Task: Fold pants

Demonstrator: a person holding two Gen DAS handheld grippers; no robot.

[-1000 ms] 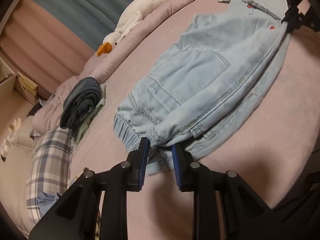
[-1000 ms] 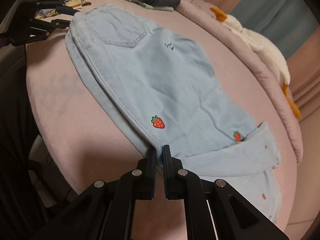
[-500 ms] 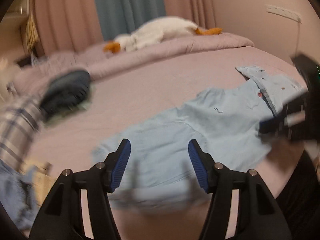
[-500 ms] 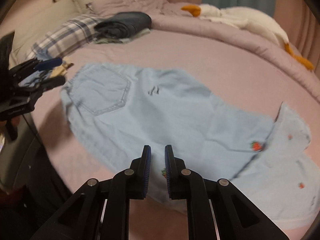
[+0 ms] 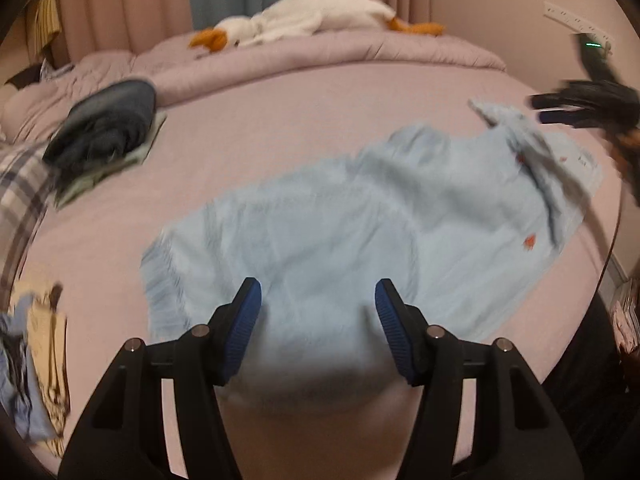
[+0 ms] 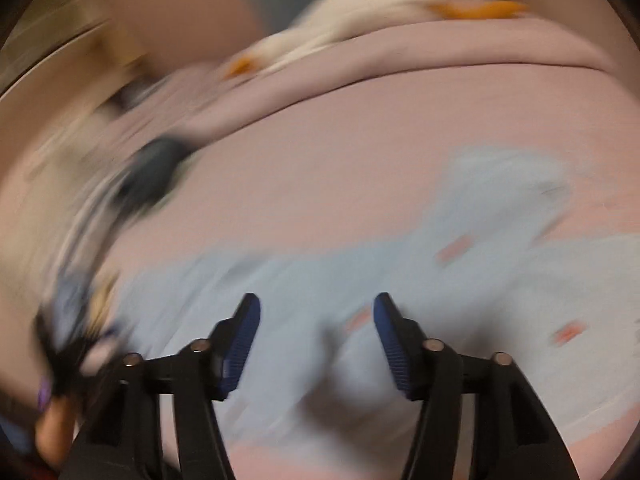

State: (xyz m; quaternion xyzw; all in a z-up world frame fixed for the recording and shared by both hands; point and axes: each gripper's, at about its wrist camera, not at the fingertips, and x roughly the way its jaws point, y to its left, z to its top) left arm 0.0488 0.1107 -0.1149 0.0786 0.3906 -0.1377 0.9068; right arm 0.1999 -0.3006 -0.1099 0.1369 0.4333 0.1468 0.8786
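While the left wrist view blurs, the left gripper [image 5: 318, 322] gapes wide, holding nothing, over the light-blue pants [image 5: 340, 236] lying flat on the pink bed [image 5: 300, 120]. Right wrist view — the right gripper [image 6: 317, 338] is likewise spread and empty above the smeared pants [image 6: 360, 280].

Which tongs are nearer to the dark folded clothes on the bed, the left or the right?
Left. The left tongs are over the waist end of the pants, on the same side as the dark folded clothes; the right tongs are at the far leg end.

Left hand-held gripper [image 5: 318, 320] gapes — pants [image 5: 360, 232] flat below.
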